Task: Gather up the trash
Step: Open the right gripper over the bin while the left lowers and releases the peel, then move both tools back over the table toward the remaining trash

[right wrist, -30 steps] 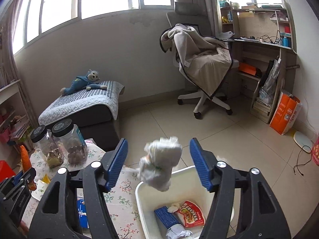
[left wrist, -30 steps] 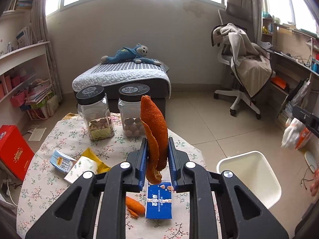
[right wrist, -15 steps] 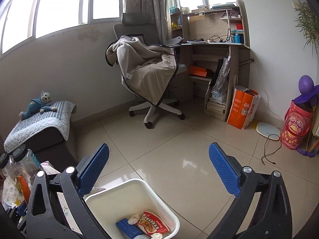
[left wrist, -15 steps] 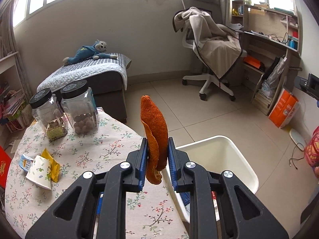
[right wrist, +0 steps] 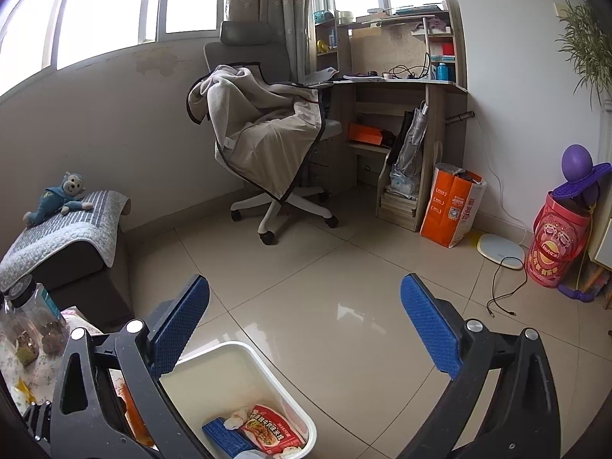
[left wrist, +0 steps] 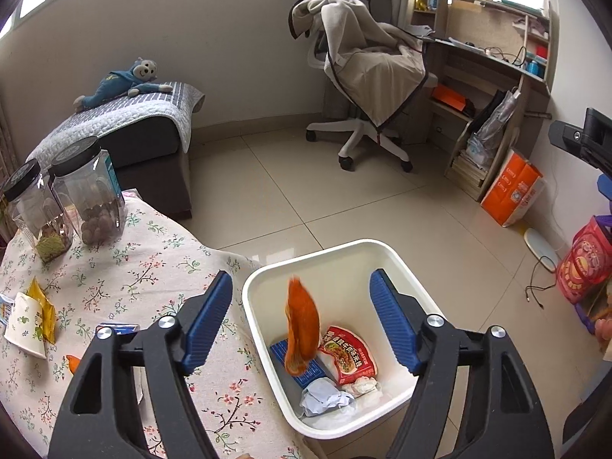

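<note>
Orange peel [left wrist: 301, 327]: long axis upright, loose between our left gripper's [left wrist: 301, 321] opening jaws, touching neither pad, directly over white bin [left wrist: 264, 329]. Right gripper [right wrist: 304, 325] wide, empty, farther off.

Landmark = office chair [right wrist: 267, 145], beige blanket [left wrist: 378, 65] draped over it. Desk [right wrist: 401, 84] with shelves just right of chair, orange bag [right wrist: 451, 206] on floor beside desk. Low bed [left wrist: 126, 122] well left of chair, blue plush monkey [left wrist: 122, 84] on top. Two black-lidded jars [left wrist: 88, 195] on floral tablecloth [left wrist: 145, 267], near bed.
</note>
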### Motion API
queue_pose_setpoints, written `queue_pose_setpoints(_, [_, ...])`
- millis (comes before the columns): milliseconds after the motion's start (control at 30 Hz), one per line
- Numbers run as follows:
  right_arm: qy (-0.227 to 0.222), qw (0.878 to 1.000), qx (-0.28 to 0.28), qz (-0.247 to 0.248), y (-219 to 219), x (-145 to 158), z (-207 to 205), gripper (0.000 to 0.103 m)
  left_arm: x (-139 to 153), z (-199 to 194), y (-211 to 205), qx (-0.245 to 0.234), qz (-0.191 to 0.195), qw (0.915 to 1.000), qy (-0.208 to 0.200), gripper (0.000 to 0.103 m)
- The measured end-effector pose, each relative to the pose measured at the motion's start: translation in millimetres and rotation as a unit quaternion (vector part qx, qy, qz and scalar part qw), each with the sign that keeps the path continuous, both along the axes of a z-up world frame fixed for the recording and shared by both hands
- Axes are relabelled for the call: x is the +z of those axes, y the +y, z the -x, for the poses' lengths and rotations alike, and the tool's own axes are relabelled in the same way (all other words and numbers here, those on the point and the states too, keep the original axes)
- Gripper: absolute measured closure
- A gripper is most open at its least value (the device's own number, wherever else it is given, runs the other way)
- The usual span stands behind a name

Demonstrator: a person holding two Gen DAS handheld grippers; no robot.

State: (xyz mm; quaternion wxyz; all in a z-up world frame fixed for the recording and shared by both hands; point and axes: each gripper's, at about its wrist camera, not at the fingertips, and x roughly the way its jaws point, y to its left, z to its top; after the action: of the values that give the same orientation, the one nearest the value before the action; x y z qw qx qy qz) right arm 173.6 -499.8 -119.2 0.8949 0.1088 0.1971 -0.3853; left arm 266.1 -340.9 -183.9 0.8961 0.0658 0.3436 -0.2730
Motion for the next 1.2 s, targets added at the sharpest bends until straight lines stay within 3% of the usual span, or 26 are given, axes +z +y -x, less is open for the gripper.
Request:
queue_pose_setpoints(233, [0.022, 0.999, 0.017, 0.034, 19, 0, -9, 0.007, 12, 2, 16, 0.03, -0.004, 0.9994, -0.017, 0.023])
queue_pose_setpoints(533, [0.057, 0.991, 0.071, 0.102, 74, -3, -25, 0.007, 36, -1, 73, 0.098, 0.006, 0.9945, -0.037, 0.013])
queue_pose_setpoints(900, [0.077, 0.976, 0.166, 0.12, 155, -12, -46, 0.007, 40, 0, 149, 0.149, -0.042, 0.9867, -0.05, 0.013])
queue_pose_setpoints(1033, [0.095, 0.965, 0.209, 0.129, 188, -19, -53, 0.007, 34, -5, 180, 0.162, -0.068, 0.9839, -0.031, 0.013])
queue_pose_setpoints(1200, [0.108, 0.955, 0.248, 0.121, 217, -25, -61, 0.007, 19, -16, 226, 0.184, -0.094, 0.9781, 0.023, 0.013])
